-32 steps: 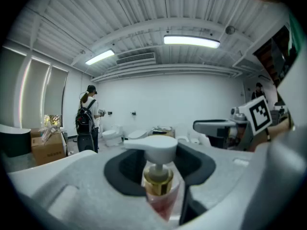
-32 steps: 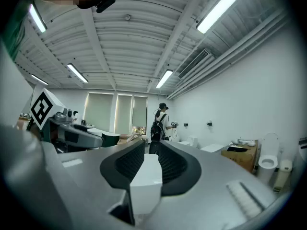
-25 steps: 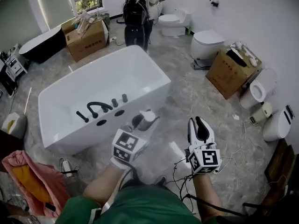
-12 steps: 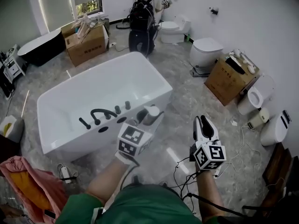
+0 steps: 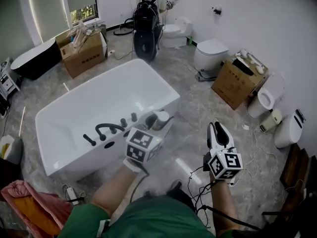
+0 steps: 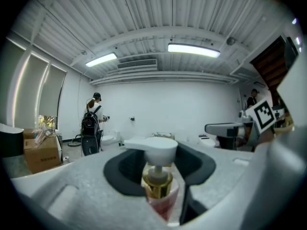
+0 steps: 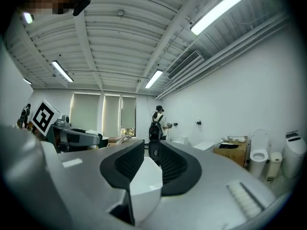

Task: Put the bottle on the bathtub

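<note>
A pump bottle (image 5: 159, 119) with a white head and a gold collar (image 6: 157, 177) sits between the jaws of my left gripper (image 5: 157, 122), which is shut on it. In the head view it hangs just over the near right rim of the white bathtub (image 5: 59, 108), close to the black faucet set (image 5: 106, 129). The left gripper (image 6: 158, 164) grips the bottle below its pump. My right gripper (image 5: 218, 133) hovers over the floor to the right of the tub. Its jaws stand shut with nothing between them in the right gripper view (image 7: 152, 151).
A person with a black backpack (image 5: 146, 24) stands beyond the tub. Cardboard boxes (image 5: 84, 51) (image 5: 235, 81), toilets (image 5: 210, 53) (image 5: 173, 29) and a black tub (image 5: 32, 63) ring the room. Cables (image 5: 252, 155) lie on the marble floor at right, a pink cloth (image 5: 27, 207) at left.
My left gripper has carried the bottle a little forward, closer to the tub's near right rim. The right gripper has stayed about where it was.
</note>
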